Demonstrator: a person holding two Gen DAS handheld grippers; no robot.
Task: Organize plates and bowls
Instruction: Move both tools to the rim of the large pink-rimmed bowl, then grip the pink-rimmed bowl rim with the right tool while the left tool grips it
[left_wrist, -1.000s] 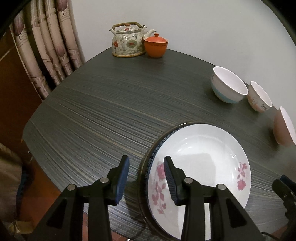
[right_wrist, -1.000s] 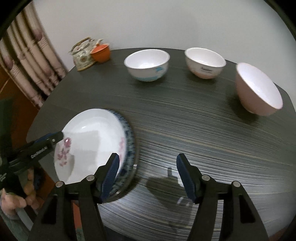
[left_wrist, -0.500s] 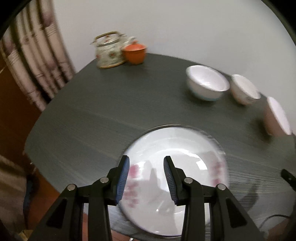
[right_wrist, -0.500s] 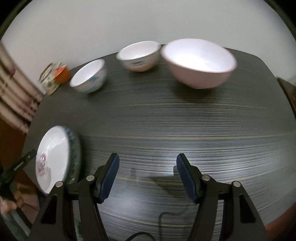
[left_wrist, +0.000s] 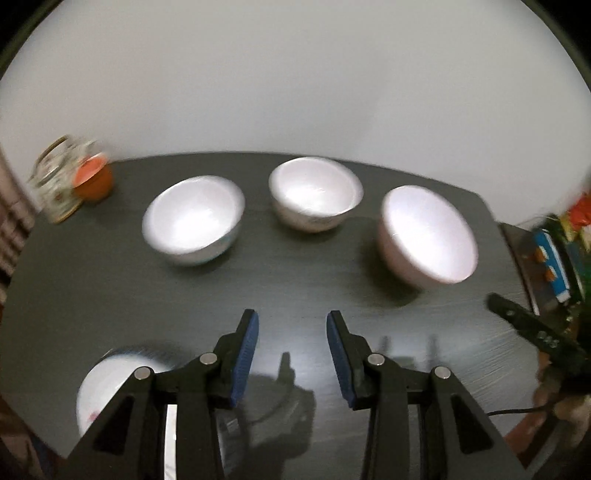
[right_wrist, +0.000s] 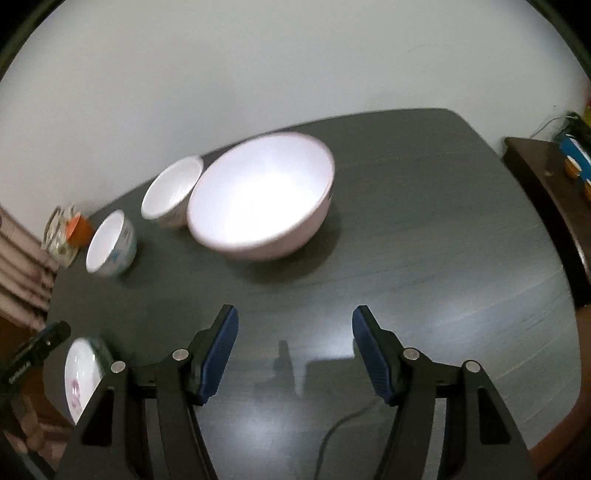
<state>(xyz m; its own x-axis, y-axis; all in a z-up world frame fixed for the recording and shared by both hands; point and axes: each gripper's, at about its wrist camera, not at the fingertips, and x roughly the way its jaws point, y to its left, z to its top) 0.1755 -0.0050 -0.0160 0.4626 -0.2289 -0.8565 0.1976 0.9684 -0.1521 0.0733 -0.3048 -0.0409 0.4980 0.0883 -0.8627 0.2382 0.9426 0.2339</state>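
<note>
Three bowls stand in a row on the dark table: a blue-patterned white bowl, a small white bowl and a large pink bowl. Two stacked plates, a flowered white plate on top, lie at the near left edge. My left gripper hovers open and empty over the table in front of the bowls. My right gripper stands open and empty before the pink bowl.
A flowered teapot and an orange lidded cup stand at the far left corner by a curtain. A dark side cabinet with coloured boxes is to the right. A white wall runs behind the table.
Both grippers swung right, away from the plates. The plates slid to the lower left of both views and the three bowls came to the centre. Neither gripper's opening changed.
</note>
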